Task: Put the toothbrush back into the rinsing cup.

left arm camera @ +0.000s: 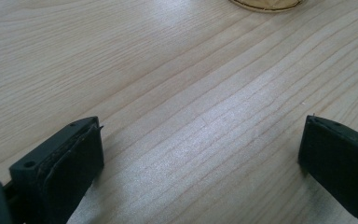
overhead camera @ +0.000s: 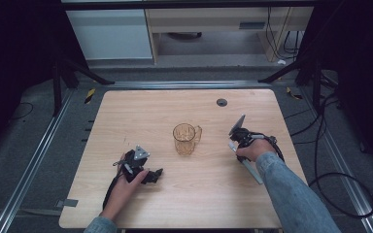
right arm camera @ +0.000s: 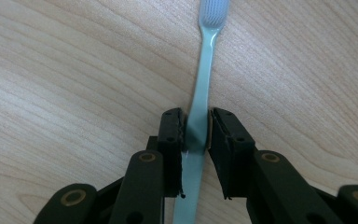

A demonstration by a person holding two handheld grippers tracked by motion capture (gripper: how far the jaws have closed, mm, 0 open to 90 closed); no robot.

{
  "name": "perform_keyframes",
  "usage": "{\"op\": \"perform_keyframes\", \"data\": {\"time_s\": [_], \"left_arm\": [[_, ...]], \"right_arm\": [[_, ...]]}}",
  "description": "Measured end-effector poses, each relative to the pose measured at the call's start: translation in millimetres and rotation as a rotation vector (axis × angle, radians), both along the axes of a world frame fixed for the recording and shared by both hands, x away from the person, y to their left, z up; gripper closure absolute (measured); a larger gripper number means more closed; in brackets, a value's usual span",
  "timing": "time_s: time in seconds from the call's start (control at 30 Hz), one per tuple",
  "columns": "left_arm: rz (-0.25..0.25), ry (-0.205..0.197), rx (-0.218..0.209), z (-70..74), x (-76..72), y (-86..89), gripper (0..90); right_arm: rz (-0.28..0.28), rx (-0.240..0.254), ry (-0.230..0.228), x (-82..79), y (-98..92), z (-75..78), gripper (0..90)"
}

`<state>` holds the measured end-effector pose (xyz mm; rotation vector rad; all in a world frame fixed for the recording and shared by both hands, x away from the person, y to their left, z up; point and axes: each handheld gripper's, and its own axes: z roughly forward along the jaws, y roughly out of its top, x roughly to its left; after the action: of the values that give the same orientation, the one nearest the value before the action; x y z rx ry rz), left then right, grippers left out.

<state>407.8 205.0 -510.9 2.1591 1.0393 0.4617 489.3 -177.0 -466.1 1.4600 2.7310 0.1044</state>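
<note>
While the toothbrush (right arm camera: 204,70) lies flat on the desk (overhead camera: 141,111) at its right side, its long axis runs straight ahead between the right tongs (right arm camera: 196,128), which are clenched on its handle, bristle head pointing away from them. To its left stands the amber mug (overhead camera: 186,139), nearer this hand. The left tongs (left arm camera: 200,154) rest released, jaws wide over bare wood.
</note>
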Motion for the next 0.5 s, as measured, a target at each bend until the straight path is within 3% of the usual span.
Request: {"op": "perform_keyframes", "data": {"time_s": [0.5], "left_arm": [[-0.002, 0.000, -0.001, 0.0, 0.0, 0.0, 0.0]], "right_arm": [[0.011, 0.007, 0.009, 0.5, 0.1, 0.1, 79.0]]}}
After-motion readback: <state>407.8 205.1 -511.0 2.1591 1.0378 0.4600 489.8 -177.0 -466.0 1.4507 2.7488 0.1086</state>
